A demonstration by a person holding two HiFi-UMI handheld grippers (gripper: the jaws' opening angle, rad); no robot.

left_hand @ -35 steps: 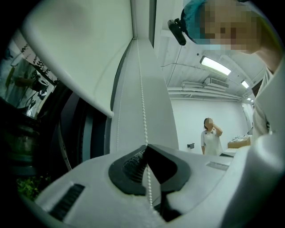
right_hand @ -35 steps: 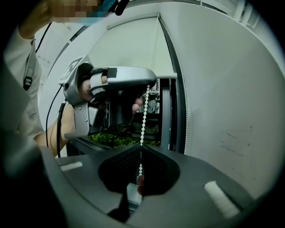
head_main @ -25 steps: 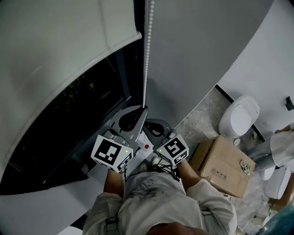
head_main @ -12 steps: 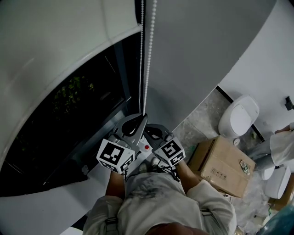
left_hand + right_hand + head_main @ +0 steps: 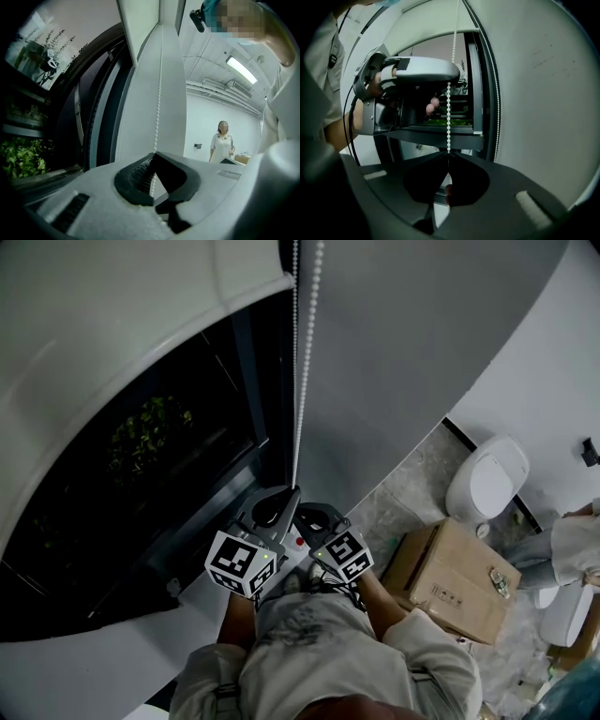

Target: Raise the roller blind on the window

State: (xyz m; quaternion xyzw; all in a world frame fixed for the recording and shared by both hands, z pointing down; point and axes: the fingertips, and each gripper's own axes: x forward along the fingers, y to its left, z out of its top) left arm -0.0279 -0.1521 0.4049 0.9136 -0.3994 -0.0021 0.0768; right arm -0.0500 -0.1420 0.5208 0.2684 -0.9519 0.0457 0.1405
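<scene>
The white roller blind (image 5: 112, 343) hangs over the dark window (image 5: 141, 456), its bottom edge high at the upper left of the head view. A white bead chain (image 5: 302, 371) drops straight down beside the window frame. My left gripper (image 5: 292, 491) is shut on the bead chain (image 5: 158, 108), its jaws (image 5: 153, 153) pinched together round the beads. Just below it, my right gripper (image 5: 302, 512) is also shut on the same chain (image 5: 449, 112), which runs into its closed tips (image 5: 449, 156). The right gripper view shows the left gripper (image 5: 417, 75) higher up the chain.
A grey wall (image 5: 403, 352) stands right of the chain. On the floor at the right are a white toilet (image 5: 487, 479) and a cardboard box (image 5: 455, 577). A person (image 5: 572, 549) is at the right edge; another person (image 5: 222, 140) stands far back in the room.
Both grippers have sunk together with the chain held in them. The blind's bottom edge has climbed, and more dark window glass shows under it.
</scene>
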